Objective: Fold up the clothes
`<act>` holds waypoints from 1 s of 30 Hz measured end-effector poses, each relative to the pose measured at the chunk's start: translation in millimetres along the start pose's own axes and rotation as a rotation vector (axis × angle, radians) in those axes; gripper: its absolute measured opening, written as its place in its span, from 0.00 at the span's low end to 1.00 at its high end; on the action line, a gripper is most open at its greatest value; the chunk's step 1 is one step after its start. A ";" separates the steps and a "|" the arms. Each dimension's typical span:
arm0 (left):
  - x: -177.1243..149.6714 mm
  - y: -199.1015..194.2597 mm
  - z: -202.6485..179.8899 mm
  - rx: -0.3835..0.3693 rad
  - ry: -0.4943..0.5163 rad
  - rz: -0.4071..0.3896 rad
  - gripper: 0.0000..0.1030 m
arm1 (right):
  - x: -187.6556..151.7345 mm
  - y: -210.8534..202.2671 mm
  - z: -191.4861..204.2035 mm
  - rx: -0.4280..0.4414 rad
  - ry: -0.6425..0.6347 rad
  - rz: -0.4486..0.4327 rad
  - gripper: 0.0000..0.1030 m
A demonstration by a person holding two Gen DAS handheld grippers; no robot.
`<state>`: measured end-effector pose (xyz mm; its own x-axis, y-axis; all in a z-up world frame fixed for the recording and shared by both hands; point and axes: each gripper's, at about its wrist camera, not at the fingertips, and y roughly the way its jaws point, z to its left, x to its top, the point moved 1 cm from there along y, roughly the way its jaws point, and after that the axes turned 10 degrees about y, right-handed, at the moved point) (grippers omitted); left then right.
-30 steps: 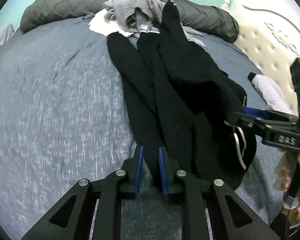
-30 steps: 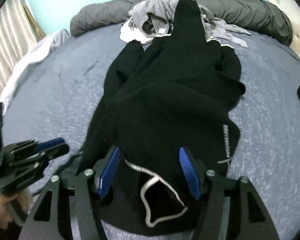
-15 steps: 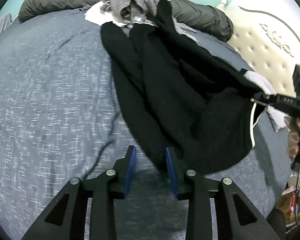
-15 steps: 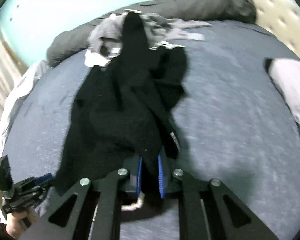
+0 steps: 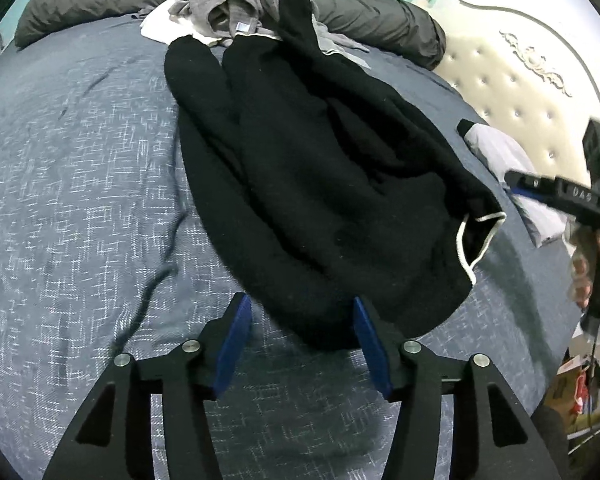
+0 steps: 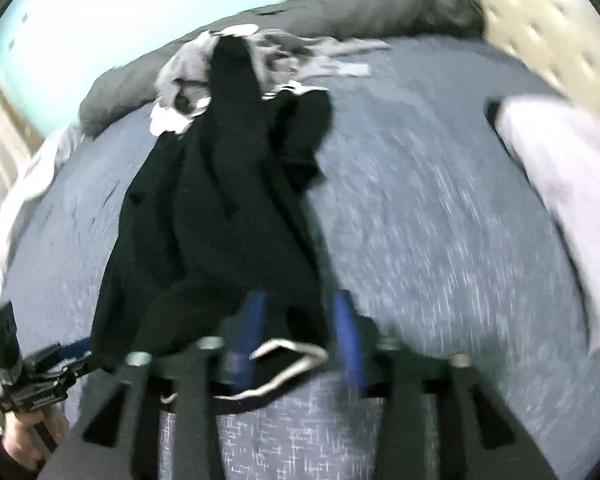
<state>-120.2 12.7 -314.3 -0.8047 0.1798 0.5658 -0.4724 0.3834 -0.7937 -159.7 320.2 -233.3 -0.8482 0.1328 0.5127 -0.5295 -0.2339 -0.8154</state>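
Black sweatpants with a white drawstring lie lengthwise on the blue-grey bed, waistband near me, legs running to the far pile. My left gripper is open, its blue pads on either side of the waistband's near edge, holding nothing. In the blurred right wrist view my right gripper is open, with the waistband and drawstring of the sweatpants lying between its blue pads. The right gripper also shows at the right edge of the left wrist view, just off the waistband's corner.
A pile of grey and white clothes lies at the far end against a dark grey rolled duvet. A folded pale garment lies by the cream tufted headboard. The blue-grey bedspread stretches to the left.
Both grippers have opened and let go of the waistband. The sweatpants have been spread wider, with the waistband dropped flat on the bed. The right gripper has drawn back a little.
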 end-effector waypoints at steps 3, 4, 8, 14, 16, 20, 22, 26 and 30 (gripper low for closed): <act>-0.1 0.6 -1.3 -0.004 0.005 -0.001 0.56 | 0.8 19.4 26.6 -0.035 -0.109 0.034 0.58; -0.3 0.9 -1.6 -0.001 0.008 -0.001 0.56 | -0.3 27.8 35.1 -0.050 -0.150 0.052 0.58; -2.1 1.3 -1.1 -0.006 0.015 -0.001 0.56 | -4.6 52.1 42.5 -0.119 -0.226 0.078 0.34; -2.9 3.3 1.8 -0.021 0.012 0.005 0.57 | 12.5 41.2 4.3 -0.106 -0.113 0.016 0.03; -3.7 2.3 1.4 -0.027 0.009 0.003 0.57 | 20.5 29.7 -18.4 -0.071 -0.012 -0.014 0.03; -5.9 1.3 -0.5 -0.028 0.014 0.001 0.57 | 27.9 21.5 -61.8 -0.066 0.150 -0.016 0.03; -6.1 2.2 -2.4 -0.029 0.018 0.005 0.57 | 24.7 24.1 -80.0 -0.084 0.215 0.005 0.03; -8.4 7.7 -3.9 -0.070 0.000 0.030 0.57 | 11.0 33.2 -92.8 -0.037 0.261 0.074 0.04; -9.5 11.3 -4.5 -0.124 -0.031 0.046 0.61 | 11.9 25.3 -88.0 -0.020 0.243 0.034 0.38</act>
<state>-116.2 19.4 -327.7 -0.8359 0.1726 0.5211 -0.3884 0.4850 -0.7835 -184.3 400.6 -271.5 -0.8423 0.3536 0.4068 -0.4985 -0.2239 -0.8375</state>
